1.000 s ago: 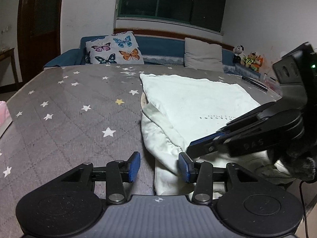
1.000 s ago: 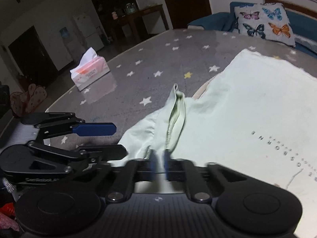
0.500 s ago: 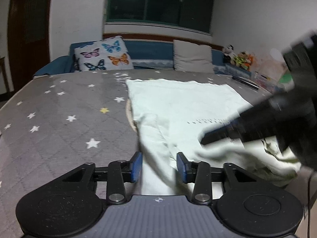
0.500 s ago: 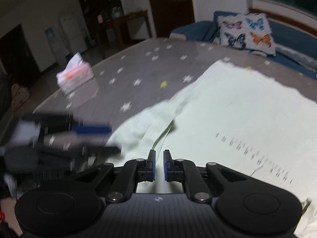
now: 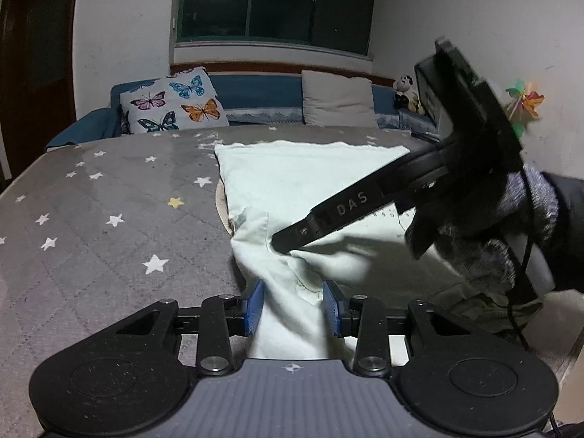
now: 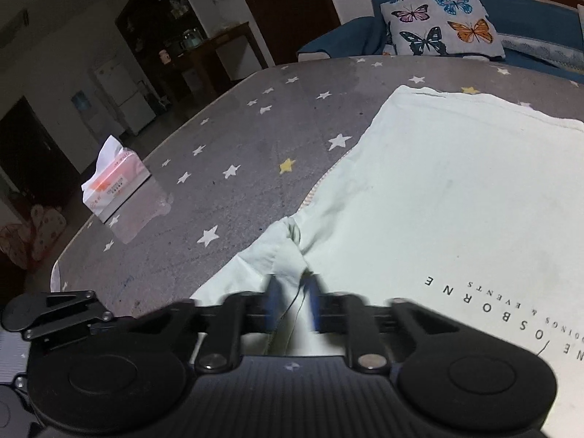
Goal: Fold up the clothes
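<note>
Shirt (image 5: 314,182), pale green, lies flat on my grey star-print tabletop (image 5: 109,226), its near sleeve bunched at the edge closest to me. Left of the shirt the tabletop runs bare out to a tissue box (image 6: 115,186); beyond it sit a blue sofa (image 5: 255,91) and butterfly cushion (image 5: 173,104). My left gripper (image 5: 294,301) has fingers apart around the sleeve fold (pads barely touching). My right gripper (image 6: 292,301) has fingers blurred, pinched together on the sleeve.

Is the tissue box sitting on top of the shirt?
No, the tissue box sits on the grey starry cover, well apart from the pale shirt.
</note>
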Tool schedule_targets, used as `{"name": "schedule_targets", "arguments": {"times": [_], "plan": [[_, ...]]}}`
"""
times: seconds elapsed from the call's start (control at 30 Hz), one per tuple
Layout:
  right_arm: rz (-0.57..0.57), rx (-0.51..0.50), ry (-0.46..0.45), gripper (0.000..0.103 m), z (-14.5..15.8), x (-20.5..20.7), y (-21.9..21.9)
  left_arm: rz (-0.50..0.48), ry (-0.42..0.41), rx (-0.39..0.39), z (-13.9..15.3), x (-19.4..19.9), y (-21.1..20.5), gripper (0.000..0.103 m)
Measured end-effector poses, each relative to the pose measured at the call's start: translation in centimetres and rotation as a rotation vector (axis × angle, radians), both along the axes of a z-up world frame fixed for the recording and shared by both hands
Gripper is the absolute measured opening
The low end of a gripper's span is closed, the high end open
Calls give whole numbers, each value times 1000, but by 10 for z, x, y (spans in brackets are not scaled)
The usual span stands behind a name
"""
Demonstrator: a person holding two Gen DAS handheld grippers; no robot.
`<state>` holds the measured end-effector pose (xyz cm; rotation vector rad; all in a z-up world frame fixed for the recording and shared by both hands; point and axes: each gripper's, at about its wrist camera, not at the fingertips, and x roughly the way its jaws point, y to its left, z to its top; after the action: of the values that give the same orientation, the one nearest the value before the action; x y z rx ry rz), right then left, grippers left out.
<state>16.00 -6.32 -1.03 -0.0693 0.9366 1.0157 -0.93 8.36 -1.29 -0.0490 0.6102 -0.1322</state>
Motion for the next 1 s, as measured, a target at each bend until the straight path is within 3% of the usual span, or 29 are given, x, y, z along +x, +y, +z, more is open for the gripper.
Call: {"name": "schedule_targets", "arguments": {"times": [0.17, 0.33, 0.43, 0.53, 0.6, 0.73, 0.9, 1.0], "plan": [[-30, -70, -123, 1, 18, -15, -5, -12, 22, -3, -7, 1, 1, 38], [-77, -81, -141, 1, 18, -12, -10, -16, 36, -6, -10, 0, 4, 39], [-112, -108, -203, 3, 23, -11, -10, -16, 44, -4, -11, 0, 5, 40], [-111, -60, -237, 4, 34, -13, -12, -12, 44, -12, -9, -1, 7, 40], [-75, -19, -224, 5, 38, -12, -8, -12, 35, -22, -6, -2, 8, 40], [32, -32, -167, 5, 23, -11, 17, -29, 29, -15, -3, -3, 4, 40], [66, -47, -164, 4, -2, -5, 38, -25, 61, 3, -12, -5, 3, 40], [70, -52, -154, 5, 6, -3, 38, -25, 63, 6, -10, -7, 4, 40]]}}
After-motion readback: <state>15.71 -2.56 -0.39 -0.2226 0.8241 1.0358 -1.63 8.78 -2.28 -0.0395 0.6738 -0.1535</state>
